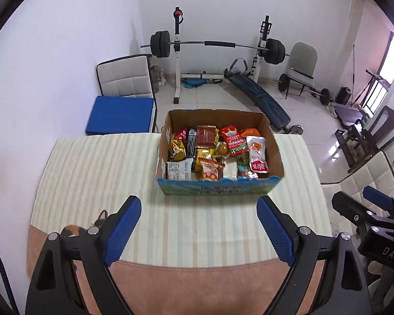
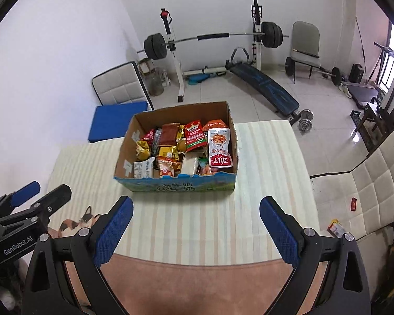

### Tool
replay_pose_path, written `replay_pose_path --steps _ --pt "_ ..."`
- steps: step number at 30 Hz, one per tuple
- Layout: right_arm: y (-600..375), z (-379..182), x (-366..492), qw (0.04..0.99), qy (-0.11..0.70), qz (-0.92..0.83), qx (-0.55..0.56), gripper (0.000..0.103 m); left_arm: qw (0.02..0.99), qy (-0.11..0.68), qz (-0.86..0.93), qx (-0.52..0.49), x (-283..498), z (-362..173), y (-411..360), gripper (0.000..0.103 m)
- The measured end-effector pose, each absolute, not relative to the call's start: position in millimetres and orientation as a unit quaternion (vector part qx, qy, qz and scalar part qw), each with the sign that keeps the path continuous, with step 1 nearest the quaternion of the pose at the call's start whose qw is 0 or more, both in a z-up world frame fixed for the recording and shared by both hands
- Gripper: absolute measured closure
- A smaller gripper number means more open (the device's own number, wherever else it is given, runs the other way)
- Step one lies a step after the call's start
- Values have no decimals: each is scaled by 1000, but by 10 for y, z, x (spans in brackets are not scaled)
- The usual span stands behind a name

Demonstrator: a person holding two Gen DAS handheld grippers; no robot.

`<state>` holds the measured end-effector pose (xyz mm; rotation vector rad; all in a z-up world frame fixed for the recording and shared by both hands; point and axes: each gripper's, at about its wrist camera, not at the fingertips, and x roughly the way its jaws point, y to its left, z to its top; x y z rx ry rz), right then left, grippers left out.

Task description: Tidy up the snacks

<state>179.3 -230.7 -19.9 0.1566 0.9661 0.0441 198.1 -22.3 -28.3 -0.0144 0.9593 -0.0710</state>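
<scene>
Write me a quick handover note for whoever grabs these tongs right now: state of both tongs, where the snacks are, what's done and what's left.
Left tongs: open, holding nothing, above the near edge of the table.
Right tongs: open, holding nothing, beside the left ones.
Snacks: all packets visible are in the cardboard box at the table's far middle, piled loosely; a white-and-red pouch lies on top at the right.
Done: no packets are out on the striped cloth.
Left: whether more sorting is needed, these views do not show.
</scene>
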Motion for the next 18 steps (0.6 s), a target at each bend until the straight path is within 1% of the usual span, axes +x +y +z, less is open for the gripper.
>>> replay_pose_path --steps 8,18 --pt "-2270 212 1195 897 438 24 58 4 890 454 -46 -13 1584 -57 -199 13" --pt "-2232 344 993 897 438 28 48 4 894 444 -50 -25 1395 41 -185 13"
